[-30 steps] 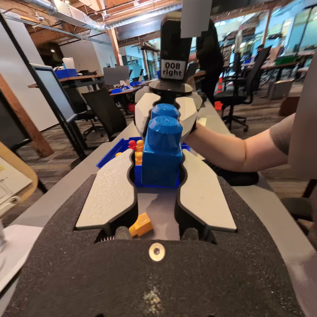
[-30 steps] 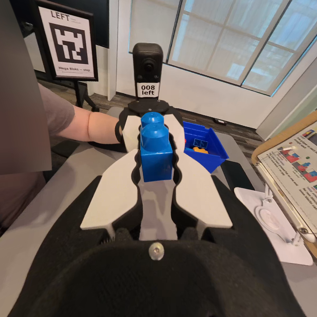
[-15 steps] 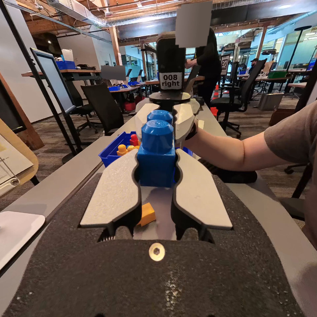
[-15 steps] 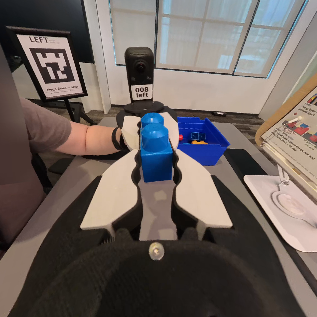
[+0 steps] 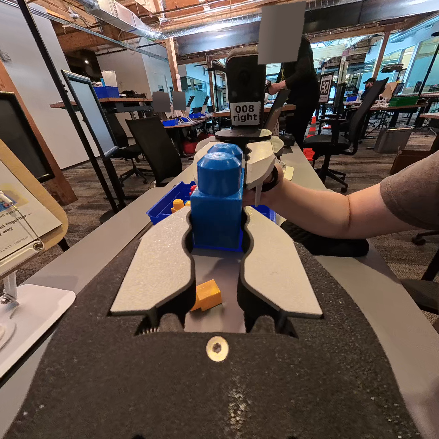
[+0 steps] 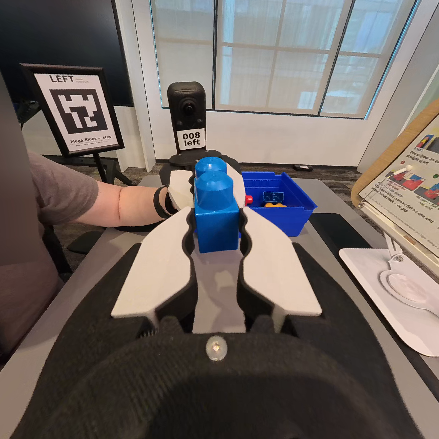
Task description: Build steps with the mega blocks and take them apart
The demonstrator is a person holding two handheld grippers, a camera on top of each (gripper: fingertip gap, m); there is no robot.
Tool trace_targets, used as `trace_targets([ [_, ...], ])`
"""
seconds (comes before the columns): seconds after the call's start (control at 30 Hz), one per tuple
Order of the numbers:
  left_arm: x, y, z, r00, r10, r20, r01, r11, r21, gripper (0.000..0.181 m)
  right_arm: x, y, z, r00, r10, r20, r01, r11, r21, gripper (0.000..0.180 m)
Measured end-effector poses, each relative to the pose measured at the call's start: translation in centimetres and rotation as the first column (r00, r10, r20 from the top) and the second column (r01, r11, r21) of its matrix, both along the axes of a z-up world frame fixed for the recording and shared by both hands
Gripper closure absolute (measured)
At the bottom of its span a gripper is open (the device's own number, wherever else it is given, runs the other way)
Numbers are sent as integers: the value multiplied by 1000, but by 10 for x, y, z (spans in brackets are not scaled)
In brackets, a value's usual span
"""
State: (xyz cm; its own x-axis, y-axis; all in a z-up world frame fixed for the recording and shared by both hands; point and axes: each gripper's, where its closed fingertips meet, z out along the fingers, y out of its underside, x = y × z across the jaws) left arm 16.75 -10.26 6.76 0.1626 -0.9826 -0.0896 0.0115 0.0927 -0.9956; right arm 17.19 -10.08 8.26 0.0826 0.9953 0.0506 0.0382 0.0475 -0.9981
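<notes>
Both grippers' jaws pinch opposite ends of the blue block [image 5: 215, 213], held above the table [image 5: 95, 249].

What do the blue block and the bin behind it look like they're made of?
Blue block: looks like hard moulded plastic, smooth and semi-glossy, with soft highlights on its rounded studs. Blue bin: apparently thinner rigid plastic, glossier, with a sharp thin rim and light reflecting off its inner walls. Neither can be confirmed beyond its look.
</notes>
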Motion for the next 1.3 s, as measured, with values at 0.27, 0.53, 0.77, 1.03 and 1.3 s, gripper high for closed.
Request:
trace_targets([
  [0.27,0,0,-2,1000,-11,-15,11,1000,-26,144,0,0,-2,1000,10,6,-10,1000,-1,144],
  [0.53,0,2,-9,999,-25,-47,23,998,-54,144,-1,2,-6,1000,5,27,-5,1000,-4,144],
  [0.77,-8,7,-1,999,-1,-34,-1,999,-51,144,4,7,1,999,-52,16,52,998,21,131],
  [1.03,-77,48,39,956,289,-41,-286,955,76,144,44,80,-110,719,-376,584,589,775,-228,127],
  [1.3,-105,39,68,936,351,5,-349,930,112,144,46,73,-212,358,-288,888,689,723,-44,126],
])
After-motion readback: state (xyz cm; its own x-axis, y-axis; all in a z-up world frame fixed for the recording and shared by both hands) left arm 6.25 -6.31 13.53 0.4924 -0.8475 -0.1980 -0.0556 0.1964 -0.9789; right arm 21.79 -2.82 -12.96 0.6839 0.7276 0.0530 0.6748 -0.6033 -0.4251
